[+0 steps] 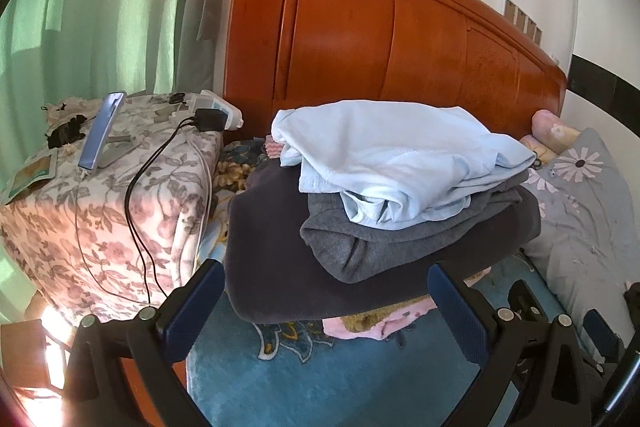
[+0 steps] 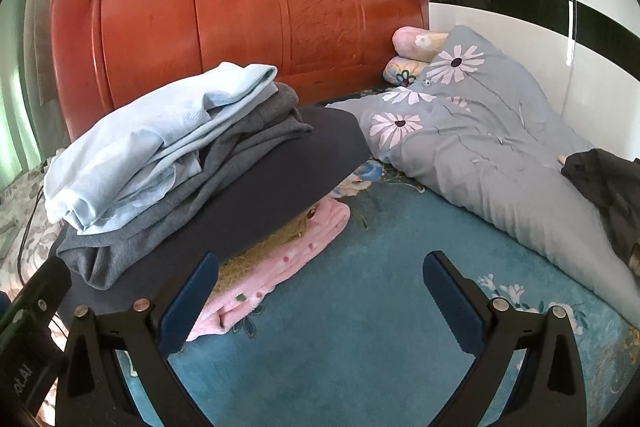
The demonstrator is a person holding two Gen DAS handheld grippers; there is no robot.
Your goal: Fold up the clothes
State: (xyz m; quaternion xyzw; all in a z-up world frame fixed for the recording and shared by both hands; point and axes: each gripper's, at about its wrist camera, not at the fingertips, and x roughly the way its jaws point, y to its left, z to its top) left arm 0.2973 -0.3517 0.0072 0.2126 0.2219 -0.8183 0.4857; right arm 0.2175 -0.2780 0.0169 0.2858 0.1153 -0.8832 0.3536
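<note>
- Stack of folded clothes [image 1: 380,211]: lies on the bed, near the wooden headboard [image 1: 380,27]; dead ahead of the left tongs [image 1: 324,301] and ahead-left of the right tongs [image 2: 320,293]. Long axis runs roughly across the left view, parallel to the headboard. Judged nearer to the left tongs, whose fingers frame its front edge.
- Stack contents, counted top to bottom: one light blue garment [image 1: 400,155], one grey garment [image 1: 420,239], one dark navy garment [image 1: 280,267], one pink fleece item [image 2: 280,263] at the base, with something tan showing between the pink item and the navy one. Four clearly, possibly five.
- Left tongs: one, jaws spread wide, holding nothing; tips just short of the navy layer.
- Right tongs: one, jaws spread wide, holding nothing; left finger just beside the pink item, the gap over bare blue blanket [image 2: 360,347].
- Unfolded dark garment [image 2: 608,195]: one, at the far right on the grey floral quilt [image 2: 480,131], well apart from the stack; likely next to fold, and on the right tongs' side.
- Pillows [image 2: 412,43]: two, by the headboard.
- Bedside stand, cloth-covered [image 1: 120,195]: one, carrying one phone [image 1: 102,131] and one charger [image 1: 210,119].
</note>
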